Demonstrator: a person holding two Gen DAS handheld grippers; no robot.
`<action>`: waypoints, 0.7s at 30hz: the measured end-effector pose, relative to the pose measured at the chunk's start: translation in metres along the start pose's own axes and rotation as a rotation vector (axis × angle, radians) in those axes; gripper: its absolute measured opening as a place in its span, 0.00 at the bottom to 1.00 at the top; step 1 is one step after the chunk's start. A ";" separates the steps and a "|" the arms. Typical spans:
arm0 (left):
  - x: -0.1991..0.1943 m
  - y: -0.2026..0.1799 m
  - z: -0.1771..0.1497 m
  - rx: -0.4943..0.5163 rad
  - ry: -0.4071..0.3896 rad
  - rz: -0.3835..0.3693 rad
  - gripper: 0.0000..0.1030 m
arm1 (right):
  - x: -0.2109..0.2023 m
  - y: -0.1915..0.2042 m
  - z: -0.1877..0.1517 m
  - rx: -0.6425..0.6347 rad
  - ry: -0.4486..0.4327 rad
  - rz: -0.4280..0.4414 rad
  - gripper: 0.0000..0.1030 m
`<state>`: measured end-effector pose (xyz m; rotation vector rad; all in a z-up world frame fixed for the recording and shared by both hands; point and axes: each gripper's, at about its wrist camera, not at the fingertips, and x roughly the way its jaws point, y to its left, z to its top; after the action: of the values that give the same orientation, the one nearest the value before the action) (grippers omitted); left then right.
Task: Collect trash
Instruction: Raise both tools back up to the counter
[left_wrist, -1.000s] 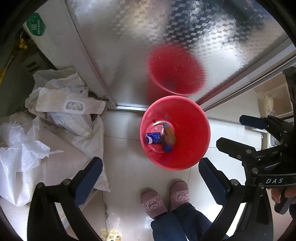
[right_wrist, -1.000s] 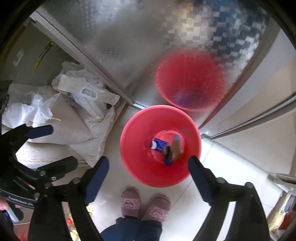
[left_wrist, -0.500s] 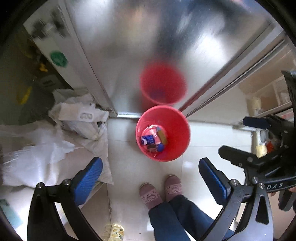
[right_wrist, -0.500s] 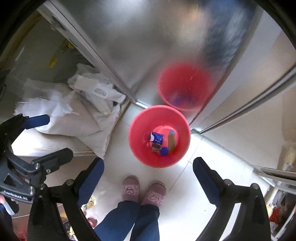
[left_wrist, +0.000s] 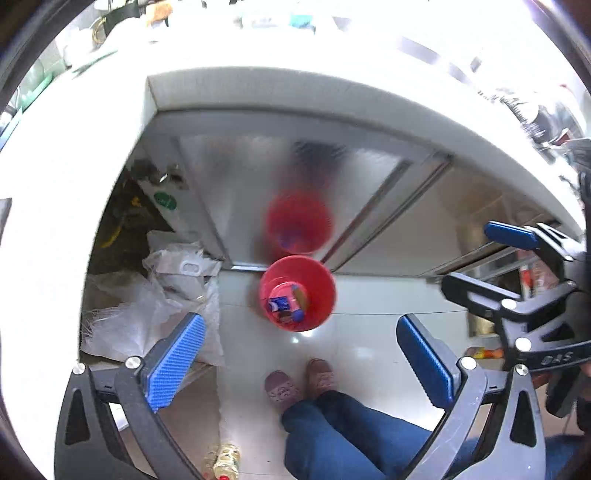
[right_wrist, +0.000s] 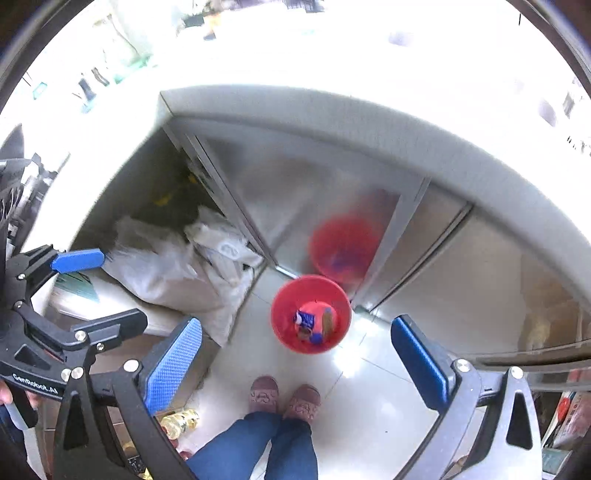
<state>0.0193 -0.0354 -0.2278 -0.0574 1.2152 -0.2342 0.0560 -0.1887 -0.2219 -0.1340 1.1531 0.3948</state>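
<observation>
A red bucket (left_wrist: 325, 291) (right_wrist: 282, 314) stands on the pale floor tiles far below both grippers, against a steel cabinet door. In it lie a blue wrapper (left_wrist: 279, 304) (right_wrist: 304, 318) and several other bits of trash. My left gripper (left_wrist: 298, 326) points steeply down, open, its blue pads wide apart with nothing between them. My right gripper (right_wrist: 295, 328) also points down and its jaws are opening, empty. Each gripper shows at the edge of the other's view: the right gripper (left_wrist: 476, 256) and the left gripper (right_wrist: 118, 290).
White sacks and bags (left_wrist: 166, 280) (right_wrist: 177, 273) are heaped left of the bucket. Steel cabinet doors (left_wrist: 258, 177) sit under a white countertop edge (left_wrist: 332, 92). A person's feet (left_wrist: 295, 384) stand just before the bucket. A yellow bottle (right_wrist: 181, 421) lies on the floor.
Both grippers have risen well above the bucket, which now looks much smaller. The countertop has come into view at the top. The right jaws stand slightly wider.
</observation>
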 end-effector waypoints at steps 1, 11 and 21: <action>-0.009 -0.001 0.003 -0.005 0.002 -0.009 1.00 | -0.007 0.002 0.003 -0.006 0.001 0.004 0.99; -0.106 -0.008 0.033 -0.063 -0.144 0.026 1.00 | -0.074 0.024 0.054 -0.032 -0.057 0.026 0.99; -0.151 0.017 0.088 -0.073 -0.264 0.097 1.00 | -0.111 0.036 0.116 -0.124 -0.189 0.026 0.99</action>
<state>0.0543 0.0054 -0.0613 -0.0901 0.9604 -0.0940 0.1045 -0.1461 -0.0702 -0.1862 0.9445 0.4919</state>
